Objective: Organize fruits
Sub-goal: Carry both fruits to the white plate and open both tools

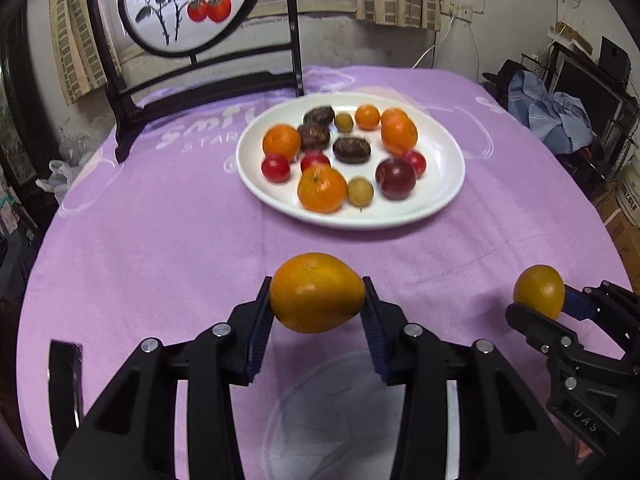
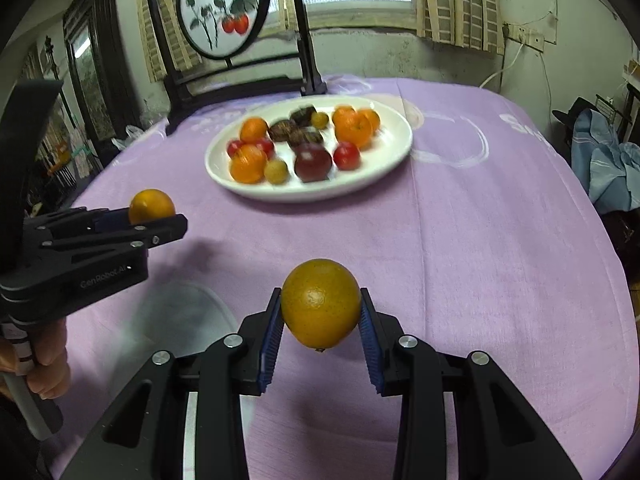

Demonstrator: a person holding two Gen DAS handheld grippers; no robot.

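Purple cloth [image 1: 160,240] is covering the table; left gripper [image 1: 316,300], lower centre, is clamping an orange [image 1: 316,292]; right gripper [image 2: 320,312] is pinching another orange [image 2: 320,304]; both are probably heading for the fruit-filled plate [image 1: 440,200] above, needing free gaps.

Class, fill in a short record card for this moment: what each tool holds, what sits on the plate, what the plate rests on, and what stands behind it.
left tool: shut on a pear-shaped yellow-orange fruit, held above the cloth
right tool: shut on a round yellow-orange fruit, also off the cloth
white oval plate: holds oranges, small red fruits, dark brown fruits, small olive-yellow fruits and one dark red plum
surface: purple tablecloth
behind the plate: dark wooden stand with a round painted panel
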